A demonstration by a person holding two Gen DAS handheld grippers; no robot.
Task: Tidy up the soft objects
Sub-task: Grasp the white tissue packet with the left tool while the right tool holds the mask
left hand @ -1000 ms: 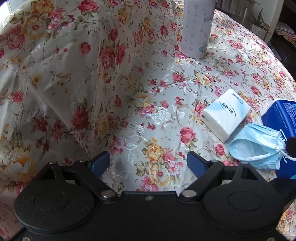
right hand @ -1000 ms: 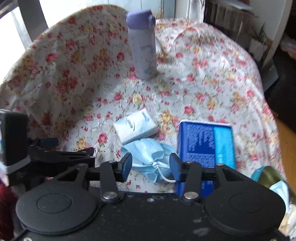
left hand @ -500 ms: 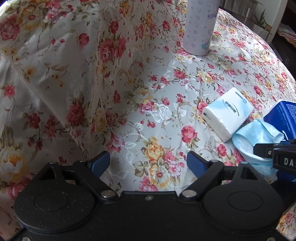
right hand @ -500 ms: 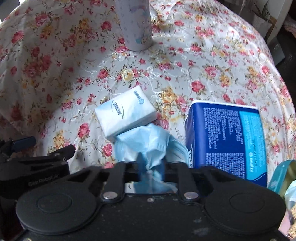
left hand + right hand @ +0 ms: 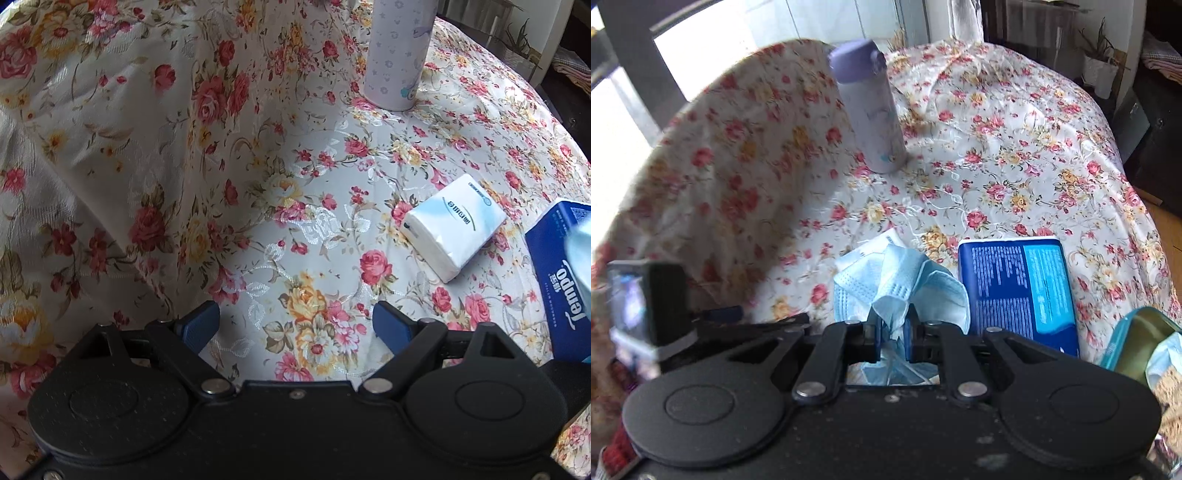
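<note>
Mask pinched in R gripper, frame centre, bunched for carrying; L gripper fingers apart, idle.

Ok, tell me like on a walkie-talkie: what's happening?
Right tool shut on blue mask, lifted. Left tool open, empty. Blue tissue box close beside mask.

Home living room: floral tablecloth, window, potted plant.
</note>
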